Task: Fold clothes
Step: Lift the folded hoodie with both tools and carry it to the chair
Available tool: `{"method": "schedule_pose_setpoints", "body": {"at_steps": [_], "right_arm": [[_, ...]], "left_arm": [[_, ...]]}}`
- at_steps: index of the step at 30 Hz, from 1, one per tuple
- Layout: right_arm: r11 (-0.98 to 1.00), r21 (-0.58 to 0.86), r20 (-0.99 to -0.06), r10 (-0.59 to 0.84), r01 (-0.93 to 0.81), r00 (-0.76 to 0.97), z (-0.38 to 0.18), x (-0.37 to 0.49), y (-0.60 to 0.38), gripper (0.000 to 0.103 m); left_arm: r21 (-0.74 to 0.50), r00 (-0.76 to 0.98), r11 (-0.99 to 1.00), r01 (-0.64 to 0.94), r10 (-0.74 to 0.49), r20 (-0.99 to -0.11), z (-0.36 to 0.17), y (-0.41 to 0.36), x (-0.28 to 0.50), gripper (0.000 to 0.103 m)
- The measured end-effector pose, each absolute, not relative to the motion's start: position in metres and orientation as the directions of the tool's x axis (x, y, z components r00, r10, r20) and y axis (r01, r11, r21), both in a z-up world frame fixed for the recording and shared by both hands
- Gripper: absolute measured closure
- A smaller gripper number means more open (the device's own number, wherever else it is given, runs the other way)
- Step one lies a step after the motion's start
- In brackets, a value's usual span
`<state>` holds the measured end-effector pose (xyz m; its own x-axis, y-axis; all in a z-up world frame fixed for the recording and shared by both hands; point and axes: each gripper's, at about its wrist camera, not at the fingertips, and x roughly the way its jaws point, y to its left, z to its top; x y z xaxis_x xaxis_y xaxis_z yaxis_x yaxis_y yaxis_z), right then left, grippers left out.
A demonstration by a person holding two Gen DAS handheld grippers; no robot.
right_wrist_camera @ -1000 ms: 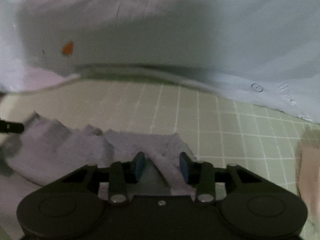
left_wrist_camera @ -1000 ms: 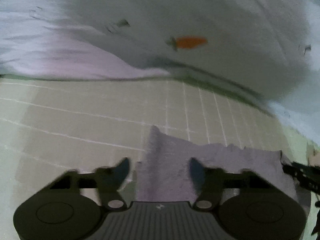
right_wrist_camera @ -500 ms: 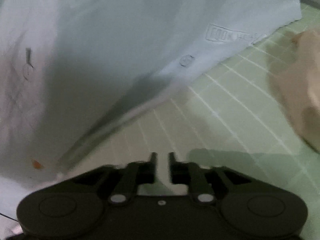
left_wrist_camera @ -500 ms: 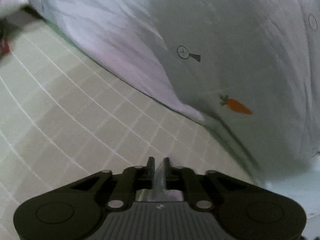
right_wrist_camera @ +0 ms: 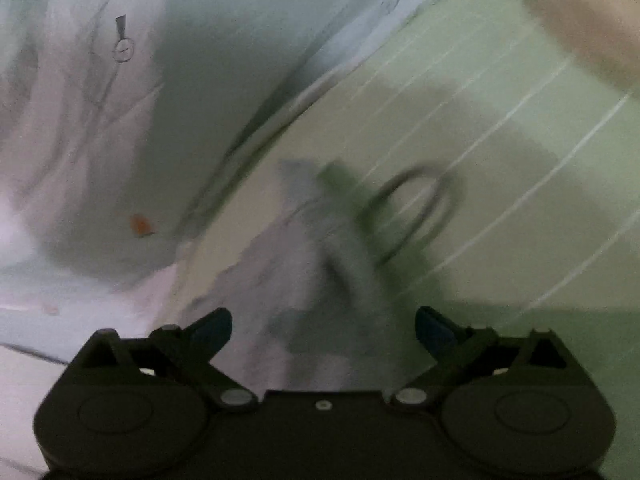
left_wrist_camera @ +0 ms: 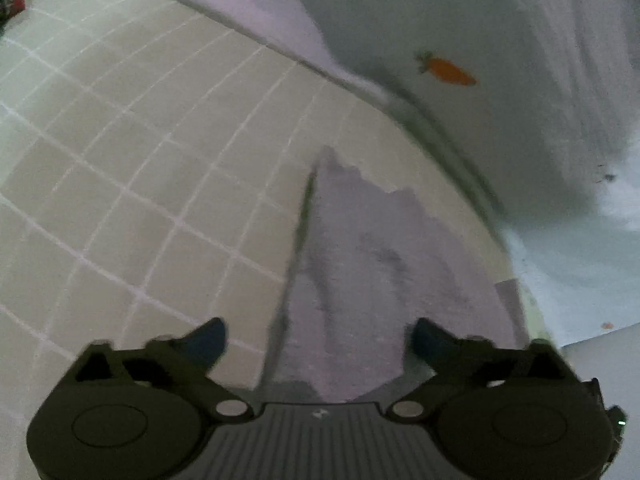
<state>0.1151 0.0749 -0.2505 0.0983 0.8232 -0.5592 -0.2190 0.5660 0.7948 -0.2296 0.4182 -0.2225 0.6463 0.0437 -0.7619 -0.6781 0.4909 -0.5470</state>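
My left hand-held gripper [left_wrist_camera: 316, 340]: released, fingers spread wide, nothing grasped. 
My right hand-held gripper [right_wrist_camera: 323, 330]: released likewise, empty. 
Lilac cloth [left_wrist_camera: 372, 272]: lying on the green checked sheet [left_wrist_camera: 132, 168], directly ahead of both hand-held grippers; blurred in the right wrist view [right_wrist_camera: 292, 280]. 
White sheet with a carrot print [left_wrist_camera: 448, 71]: bunched along the far edge. 
Tan bundle [right_wrist_camera: 588, 20]: well apart, upper right.

A pale green sheet [left_wrist_camera: 132, 184] with a white grid covers the surface. A small lilac-grey cloth [left_wrist_camera: 360, 272] lies flat on it at 6 o'clock. A large white quilt [left_wrist_camera: 500, 92] with a carrot print [left_wrist_camera: 448, 70] is heaped from 12 to 3 o'clock. In the right view, a beige cloth [right_wrist_camera: 592, 20] sits at 1 o'clock.
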Motion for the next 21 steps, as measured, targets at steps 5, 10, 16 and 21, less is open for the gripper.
{"method": "schedule_pose_setpoints", "body": {"at_steps": [5, 10, 16, 21], "right_arm": [[0.516, 0.795, -0.546, 0.838, -0.318, -0.006, -0.249, 0.110, 0.123, 0.000], [0.508, 0.802, -0.562, 0.820, -0.313, -0.109, -0.252, 0.084, 0.151, 0.039], [0.470, 0.828, -0.527, 0.839, -0.306, -0.134, -0.228, 0.039, 0.144, 0.051], [0.376, 0.843, -0.477, 0.852, -0.384, -0.214, -0.190, 0.004, 0.163, 0.051]], "left_arm": [[-0.618, 0.695, 0.530, -0.580, -0.073, -0.715, -0.231, 0.398, -0.203, 0.003], [-0.619, 0.686, 0.478, -0.624, -0.043, -0.726, -0.229, 0.390, -0.210, 0.043], [-0.663, 0.716, 0.396, -0.636, -0.018, -0.698, -0.203, 0.369, -0.268, 0.066], [-0.671, 0.746, 0.361, -0.648, 0.122, -0.655, -0.167, 0.363, -0.328, 0.067]]}}
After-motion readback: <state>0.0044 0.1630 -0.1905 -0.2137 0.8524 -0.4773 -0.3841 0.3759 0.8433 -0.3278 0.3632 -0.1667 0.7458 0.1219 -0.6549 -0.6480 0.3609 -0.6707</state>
